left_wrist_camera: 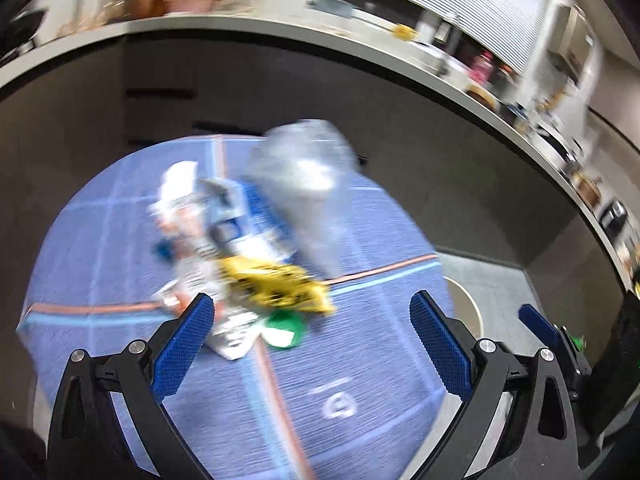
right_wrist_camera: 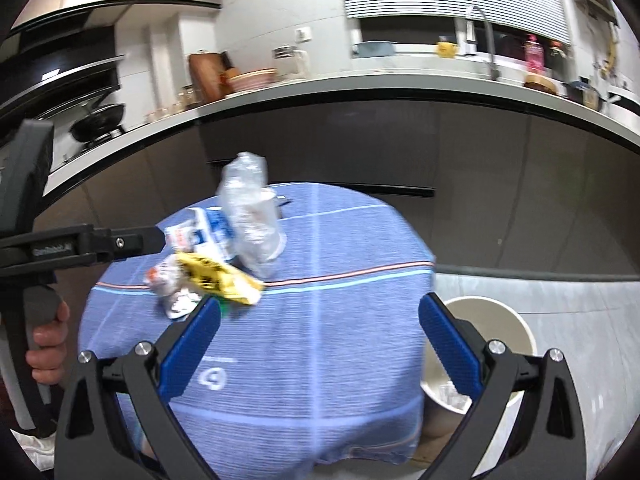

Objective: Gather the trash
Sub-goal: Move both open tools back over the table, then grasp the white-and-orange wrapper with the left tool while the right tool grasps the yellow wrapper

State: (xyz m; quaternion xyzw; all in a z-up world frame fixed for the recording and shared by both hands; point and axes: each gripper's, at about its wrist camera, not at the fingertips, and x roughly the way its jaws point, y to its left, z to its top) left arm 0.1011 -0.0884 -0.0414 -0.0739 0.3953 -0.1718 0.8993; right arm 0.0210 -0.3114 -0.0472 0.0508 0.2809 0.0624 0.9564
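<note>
Blue woven cloth on the round table (right_wrist_camera: 340,320), littered: crumpled clear plastic bag (right_wrist_camera: 250,216), yellow printed wrapper (right_wrist_camera: 218,276), blue-and-white carton (right_wrist_camera: 210,234), crushed white paper (right_wrist_camera: 172,284). Nothing lifted yet. Left gripper (left_wrist_camera: 312,344) and right gripper (right_wrist_camera: 320,354) both spread wide, empty. Round cream bin (right_wrist_camera: 500,332) beside the table, apparently nearly bare.

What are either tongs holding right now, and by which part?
Nothing. The left tongs and right tongs are both open and empty above the blue tablecloth; the trash pile lies untouched on it.
</note>
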